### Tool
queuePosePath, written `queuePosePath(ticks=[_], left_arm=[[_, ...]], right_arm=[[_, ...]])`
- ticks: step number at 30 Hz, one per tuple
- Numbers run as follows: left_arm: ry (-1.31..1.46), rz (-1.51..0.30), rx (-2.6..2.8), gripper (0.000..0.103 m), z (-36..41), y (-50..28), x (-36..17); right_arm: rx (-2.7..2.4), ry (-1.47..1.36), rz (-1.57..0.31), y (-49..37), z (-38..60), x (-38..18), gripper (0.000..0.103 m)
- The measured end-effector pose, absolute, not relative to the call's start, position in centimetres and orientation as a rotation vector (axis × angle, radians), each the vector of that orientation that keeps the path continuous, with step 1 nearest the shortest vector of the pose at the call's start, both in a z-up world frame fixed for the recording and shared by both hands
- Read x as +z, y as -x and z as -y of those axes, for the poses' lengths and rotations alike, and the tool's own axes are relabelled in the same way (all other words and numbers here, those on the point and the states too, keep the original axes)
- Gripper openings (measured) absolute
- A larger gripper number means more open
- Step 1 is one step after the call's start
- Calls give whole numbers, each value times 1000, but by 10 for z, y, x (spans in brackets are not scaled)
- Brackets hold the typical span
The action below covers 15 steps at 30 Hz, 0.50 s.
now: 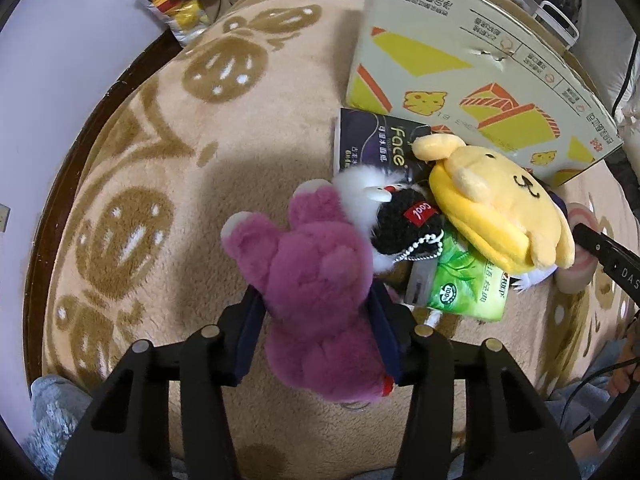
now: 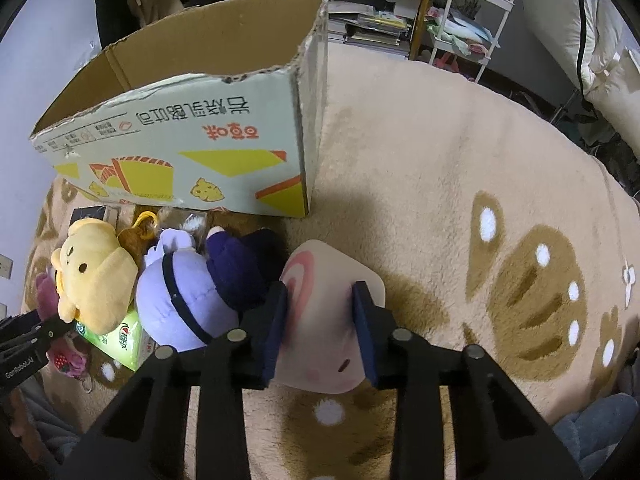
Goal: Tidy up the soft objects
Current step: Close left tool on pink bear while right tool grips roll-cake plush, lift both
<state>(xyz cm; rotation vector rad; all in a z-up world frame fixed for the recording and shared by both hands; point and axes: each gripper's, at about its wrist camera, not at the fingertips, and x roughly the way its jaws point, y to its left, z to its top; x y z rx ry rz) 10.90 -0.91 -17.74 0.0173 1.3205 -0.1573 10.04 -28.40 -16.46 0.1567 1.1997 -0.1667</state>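
Note:
My left gripper point(image 1: 316, 300) is shut on a purple plush bear point(image 1: 316, 292), held over the beige rug. Beyond it lie a black-and-white plush point(image 1: 404, 220), a yellow dog plush point(image 1: 500, 208) and a green tissue pack point(image 1: 464, 280). My right gripper point(image 2: 322, 296) is shut on a cream plush with a pink swirl point(image 2: 324, 320) that rests on the rug. Left of it lie a lilac and navy doll point(image 2: 192, 296) and the yellow dog plush point(image 2: 96, 276). An open cardboard box point(image 2: 192, 128) stands behind the pile; it also shows in the left wrist view point(image 1: 460, 64).
A dark "Face" tissue pack point(image 1: 376, 144) lies by the box. The rug point(image 2: 460, 168) with brown strawberry prints covers the floor. Shelves and a white cart point(image 2: 472, 12) stand at the back. A dark wooden edge point(image 1: 80, 152) borders the rug at the left.

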Motion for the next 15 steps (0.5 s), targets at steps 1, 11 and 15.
queuePosePath(ticks=[1, 11, 15], left_arm=[[-16, -1318, -158, 48, 9, -108, -177], [-76, -1290, -139, 47, 11, -94, -166], [-107, -1267, -125, 47, 12, -86, -160]], right_arm=[[-166, -154, -1198, -98, 284, -165, 31], [-154, -203, -1146, -90, 292, -152, 28], [-134, -202, -1099, -84, 287, -142, 28]])
